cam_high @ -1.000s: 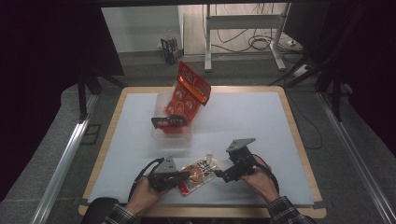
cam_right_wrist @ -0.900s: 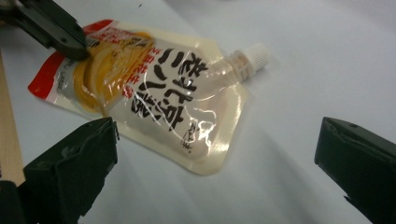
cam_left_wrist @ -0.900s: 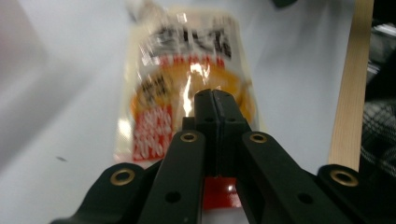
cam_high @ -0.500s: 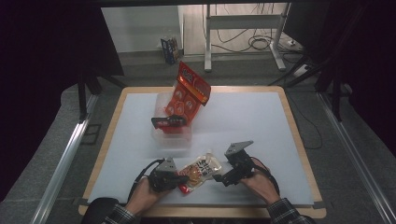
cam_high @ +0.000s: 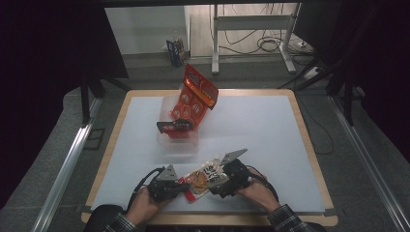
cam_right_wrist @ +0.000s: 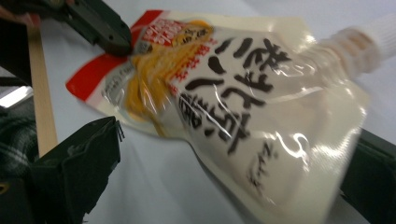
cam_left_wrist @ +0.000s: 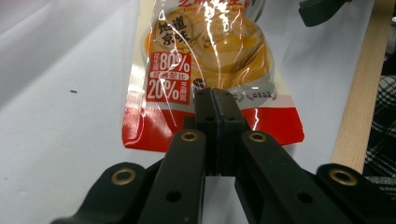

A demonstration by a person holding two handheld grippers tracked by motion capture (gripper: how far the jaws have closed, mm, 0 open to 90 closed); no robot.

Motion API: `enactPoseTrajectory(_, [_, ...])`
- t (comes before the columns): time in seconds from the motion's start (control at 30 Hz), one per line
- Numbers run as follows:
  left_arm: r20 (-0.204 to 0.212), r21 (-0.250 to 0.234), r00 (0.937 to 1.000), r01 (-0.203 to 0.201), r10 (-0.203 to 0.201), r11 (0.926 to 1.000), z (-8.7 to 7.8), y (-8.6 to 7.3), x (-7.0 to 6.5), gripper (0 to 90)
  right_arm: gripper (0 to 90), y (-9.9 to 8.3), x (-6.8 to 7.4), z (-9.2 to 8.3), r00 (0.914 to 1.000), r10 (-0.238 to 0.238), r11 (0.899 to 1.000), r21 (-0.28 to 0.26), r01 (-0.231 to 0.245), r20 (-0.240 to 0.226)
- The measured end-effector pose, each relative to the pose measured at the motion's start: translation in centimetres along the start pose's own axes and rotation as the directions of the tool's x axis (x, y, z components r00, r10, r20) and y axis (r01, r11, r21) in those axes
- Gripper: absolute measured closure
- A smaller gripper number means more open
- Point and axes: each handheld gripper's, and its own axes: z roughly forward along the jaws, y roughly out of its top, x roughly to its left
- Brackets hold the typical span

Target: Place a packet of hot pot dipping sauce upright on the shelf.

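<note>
Now the table (cam_high: 270,130) is much as it was a second ago: the clear bin (cam_high: 177,136) with the orange packet (cam_high: 196,96) leaning in it stands in the upper middle of the high view, untouched. What changes is low in the frame. The pouch (cam_high: 204,178) sits slightly farther right and its right end has lifted between the two hands. The left gripper (cam_high: 180,187) stays pinched on the pouch's red bottom edge; its own view shows the jaws (cam_left_wrist: 215,116) closed tight on the seal. The right gripper (cam_right_wrist: 224,154) has its jaws spread wide, one on either side of the pouch's white upper body, not yet clamped. I judge a two-handed hold is being set up, with the right one still to close.
</note>
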Motion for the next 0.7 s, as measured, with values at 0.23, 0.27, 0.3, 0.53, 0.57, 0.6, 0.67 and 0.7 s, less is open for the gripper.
enactPoseTrajectory(0.23, [0.003, -0.009, 0.9998, 0.02, -0.02, 0.9998, -0.1, -0.2, -0.1, 90.0, 3.7, 0.9, -0.3, 0.6, 0.9929, 0.074, 0.996, -0.038, -0.078, -0.093])
enactPoseTrajectory(0.27, [0.003, -0.001, 0.9999, 0.013, -0.013, 0.9999, -0.1, -0.2, 0.0, 90.0, 6.7, 1.0, -0.3, 0.5, 0.9922, 0.076, 0.996, -0.042, -0.081, -0.099])
enactPoseTrajectory(0.3, [0.003, -0.002, 0.9999, 0.014, -0.014, 0.9999, -0.1, -0.2, 0.0, 90.0, 10.2, 1.2, -0.3, 0.5, 0.9886, 0.085, 0.994, -0.055, -0.092, -0.124])
enactPoseTrajectory(0.53, [-0.011, -0.007, 0.9998, 0.016, -0.016, 0.9998, -0.2, -0.2, -0.3, 90.0, 32.1, 2.0, -0.2, 0.5, 0.9822, 0.128, 0.988, -0.069, -0.138, -0.138])
enactPoseTrajectory(0.57, [-0.012, -0.007, 0.9998, 0.017, -0.017, 0.9998, -0.2, -0.3, -0.3, 90.0, 39.6, 2.0, -0.5, 0.2, 0.977, 0.15, 0.984, -0.075, -0.163, -0.151])
enactPoseTrajectory(0.6, [-0.013, -0.008, 0.9997, 0.019, -0.019, 0.9998, -0.2, -0.3, -0.3, 90.0, 45.4, 2.0, -0.6, 0.0, 0.9748, 0.158, 0.982, -0.082, -0.172, -0.158])
enactPoseTrajectory(0.67, [-0.017, -0.001, 0.9998, 0.011, -0.011, 0.9999, -0.2, -0.3, -0.3, 90.0, 58.8, 2.0, -0.8, -0.4, 0.9763, 0.152, 0.982, -0.091, -0.167, -0.154])
enactPoseTrajectory(0.7, [-0.018, -0.002, 0.9998, 0.011, -0.011, 0.9999, -0.2, -0.3, -0.4, 90.0, 65.2, 2.0, -0.9, -0.5, 0.9762, 0.148, 0.983, -0.089, -0.163, -0.159])
